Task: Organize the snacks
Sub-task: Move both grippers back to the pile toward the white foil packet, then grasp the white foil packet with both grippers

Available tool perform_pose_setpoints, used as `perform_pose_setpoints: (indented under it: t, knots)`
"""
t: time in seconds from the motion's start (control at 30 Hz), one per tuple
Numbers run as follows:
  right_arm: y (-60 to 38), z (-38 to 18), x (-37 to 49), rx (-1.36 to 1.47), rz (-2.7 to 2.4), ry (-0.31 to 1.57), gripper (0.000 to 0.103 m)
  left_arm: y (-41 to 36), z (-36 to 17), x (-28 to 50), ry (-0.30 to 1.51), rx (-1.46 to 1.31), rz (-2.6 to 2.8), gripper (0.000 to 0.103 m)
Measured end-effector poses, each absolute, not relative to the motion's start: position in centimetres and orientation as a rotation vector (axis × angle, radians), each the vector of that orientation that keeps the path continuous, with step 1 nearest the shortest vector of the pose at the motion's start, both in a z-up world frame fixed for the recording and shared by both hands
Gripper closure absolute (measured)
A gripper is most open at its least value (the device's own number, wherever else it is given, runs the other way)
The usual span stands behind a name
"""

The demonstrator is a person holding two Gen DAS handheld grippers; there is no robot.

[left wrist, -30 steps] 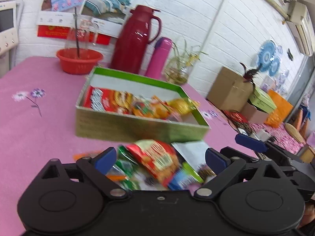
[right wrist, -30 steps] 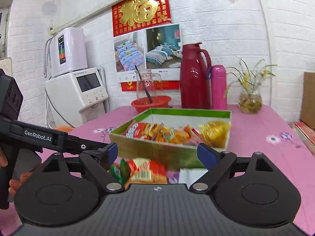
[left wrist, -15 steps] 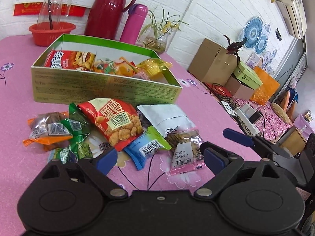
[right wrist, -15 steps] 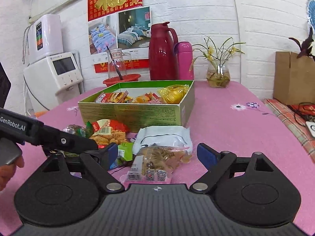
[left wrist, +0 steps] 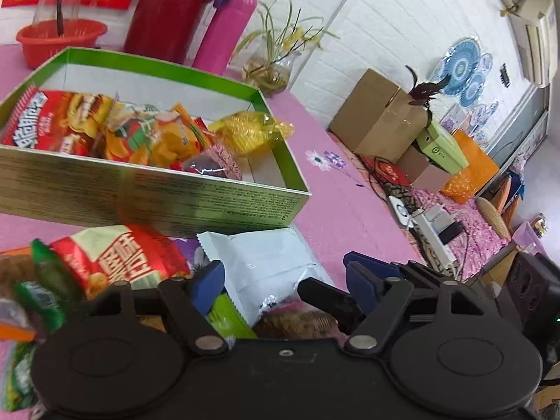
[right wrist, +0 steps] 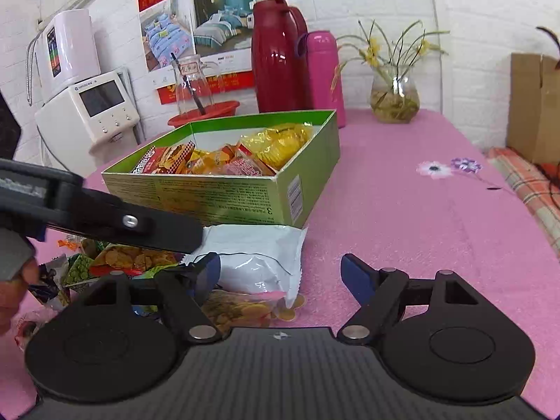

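**Now both grippers sit low over the loose snacks**

Now the left gripper (left wrist: 285, 281) hangs close above the pile of loose snacks on the pink worktop (right wrist: 420, 217), and its fingers (left wrist: 208, 283) have just been closing. They stand partly apart, with the white packet (left wrist: 266, 266) lying between them; the pads do not press on it. From the right wrist view, that same gripper reaches in from the left as a dark arm whose tip lies over the near left corner of the white packet (right wrist: 259, 262).

The right gripper (right wrist: 280, 276) has its fingers (right wrist: 357, 280) wide apart, with nothing clamped. The white packet and a clear bag of yellowish chips (right wrist: 238, 309) lie on the worktop between and just beyond them.

A red chip bag (left wrist: 119, 259) lies left of the white packet, touching it, with small green packets (left wrist: 45, 290) further left. A lime-green packet (left wrist: 227, 318) pokes out under the white one, near the left gripper's body.

Just beyond the pile stands the green box (right wrist: 227, 196), open at the top, its near wall almost touching the white packet. Inside it lie a red snack bag (left wrist: 38, 122) at the left, orange packets (left wrist: 164, 140) in the middle and a yellow wrapped snack (left wrist: 252, 133) at the right.

Beyond the box, by the white brick wall, stand a red bowl (left wrist: 59, 40) with a glass jug, a dark red thermos jug (right wrist: 280, 56), a pink flask (right wrist: 323, 70) and a glass vase (right wrist: 393, 94) with plant stems. A hand (right wrist: 14, 290) shows at the left edge of the right wrist view.
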State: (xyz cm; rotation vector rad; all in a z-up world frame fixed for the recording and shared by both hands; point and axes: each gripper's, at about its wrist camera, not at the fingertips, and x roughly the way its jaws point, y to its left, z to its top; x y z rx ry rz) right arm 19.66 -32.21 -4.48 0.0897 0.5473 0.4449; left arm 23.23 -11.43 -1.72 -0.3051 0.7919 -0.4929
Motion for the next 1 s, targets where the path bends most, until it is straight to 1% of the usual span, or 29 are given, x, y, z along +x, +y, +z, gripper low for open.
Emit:
perform_pose_setpoints:
  t: [0.13, 0.2, 0.23, 0.3, 0.33, 0.37, 0.4, 0.43, 0.47, 0.5, 0.53, 0.6, 0.7, 0.73, 0.77, 0.8, 0.83, 0.87, 0.9, 0.97, 1.0]
  knots:
    - [-33.0, -5.0, 20.7, 0.165, 0.503, 0.598, 0.0, -12.5, -2.3, 24.1, 0.76, -0.203, -0.441, 0.036]
    - [-33.3, -5.2, 20.9, 0.19, 0.523, 0.612, 0.0, -12.7, -2.4, 24.0, 0.761, -0.179, -0.441, 0.032]
    - [-33.3, -5.2, 20.9, 0.2, 0.539, 0.615, 0.0, -12.7, -2.5, 23.9, 0.761, -0.171, -0.441, 0.032]
    - [-33.2, -5.3, 20.7, 0.215, 0.566, 0.624, 0.0, -12.6, -2.6, 23.7, 0.772, -0.173, -0.453, 0.033]
    - [-33.2, -5.3, 20.5, 0.215, 0.589, 0.626, 0.002, -12.5, -2.6, 23.6, 0.78, -0.166, -0.464, 0.035]
    - [-33.1, -5.4, 20.3, 0.214, 0.609, 0.627, 0.005, -12.6, -2.6, 23.7, 0.785, -0.152, -0.47, 0.036]
    - [-33.0, -5.4, 20.3, 0.217, 0.623, 0.63, 0.011, -12.6, -2.6, 23.8, 0.793, -0.144, -0.475, 0.045]
    - [-32.9, -5.3, 20.4, 0.219, 0.627, 0.639, 0.019, -12.7, -2.6, 24.0, 0.803, -0.14, -0.48, 0.058]
    - [-32.9, -5.3, 20.3, 0.22, 0.629, 0.643, 0.022, -12.7, -2.6, 24.1, 0.809, -0.145, -0.487, 0.06]
    - [-32.9, -5.1, 20.1, 0.218, 0.628, 0.642, 0.03, -12.8, -2.6, 24.2, 0.812, -0.156, -0.498, 0.06]
    - [-33.0, -4.9, 19.9, 0.207, 0.618, 0.639, 0.042, -12.9, -2.7, 24.2, 0.81, -0.165, -0.515, 0.061]
    - [-33.2, -4.7, 19.2, 0.191, 0.603, 0.632, 0.044, -13.1, -2.8, 24.0, 0.803, -0.166, -0.546, 0.061]
    - [-33.9, -4.8, 18.2, 0.177, 0.579, 0.632, 0.044, -13.8, -2.9, 23.5, 0.796, -0.142, -0.591, 0.06]
    - [-34.2, -4.9, 18.0, 0.174, 0.569, 0.636, 0.042, -14.0, -2.9, 23.5, 0.801, -0.132, -0.584, 0.058]
    - [-34.5, -5.0, 17.9, 0.173, 0.558, 0.641, 0.041, -14.1, -2.9, 23.5, 0.8, -0.133, -0.578, 0.054]
    - [-34.7, -5.0, 17.9, 0.174, 0.547, 0.645, 0.041, -14.0, -2.9, 23.5, 0.8, -0.137, -0.568, 0.045]
    - [-34.8, -5.1, 17.9, 0.174, 0.538, 0.648, 0.037, -14.1, -2.9, 23.6, 0.803, -0.135, -0.553, 0.038]
    - [-34.9, -5.1, 18.0, 0.173, 0.535, 0.646, 0.036, -14.1, -2.9, 23.7, 0.804, -0.13, -0.543, 0.038]
    - [-34.9, -5.1, 18.0, 0.169, 0.532, 0.644, 0.032, -14.2, -3.0, 23.8, 0.807, -0.125, -0.541, 0.036]
    - [-34.5, -5.0, 18.2, 0.151, 0.525, 0.633, 0.017, -14.6, -3.0, 23.8, 0.813, -0.104, -0.54, 0.029]
    - [-34.3, -5.0, 18.4, 0.135, 0.52, 0.631, 0.007, -14.8, -3.0, 23.8, 0.81, -0.096, -0.54, 0.023]
